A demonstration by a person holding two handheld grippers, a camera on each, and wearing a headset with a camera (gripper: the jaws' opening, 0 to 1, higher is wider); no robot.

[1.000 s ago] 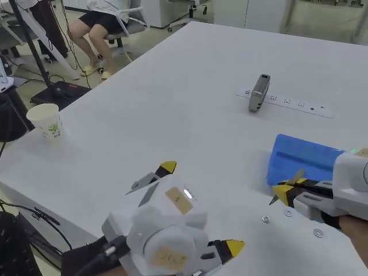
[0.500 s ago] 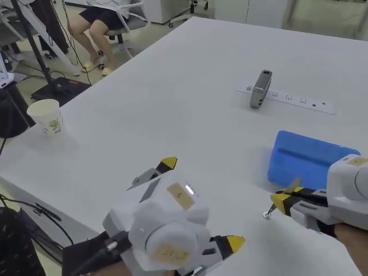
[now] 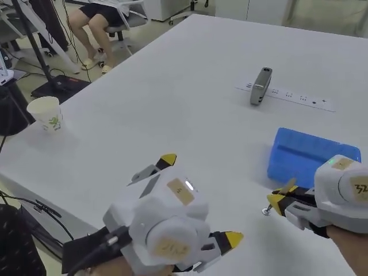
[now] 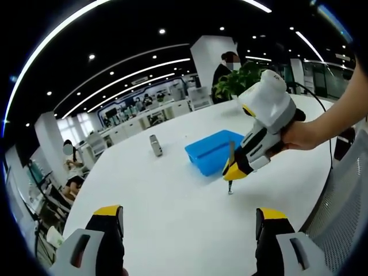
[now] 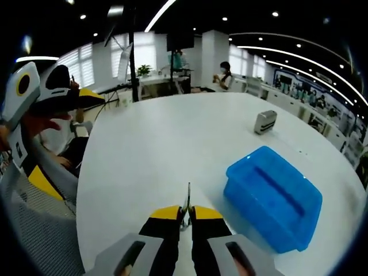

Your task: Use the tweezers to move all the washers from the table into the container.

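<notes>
One washer point(image 3: 266, 211) sits at my tweezers' point(image 5: 188, 198) tip on the surface point(image 3: 190, 103), just off the blue container's point(image 3: 299, 161) near edge. Right gripper point(image 3: 280, 198) fingers pinch the tweezers. Left gripper point(image 4: 188, 221) fingers spread wide over bare surface, well away from the container.

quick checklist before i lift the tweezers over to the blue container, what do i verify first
1. Right gripper shut on the tweezers: ok.
2. Washer pinched in the tweezers' tip: cannot tell, too small.
3. Container open-topped and just beside the tip: ok.
4. Left gripper open and off to the side of the path: ok.
5. More washers waiting on the table: cannot tell.
</notes>
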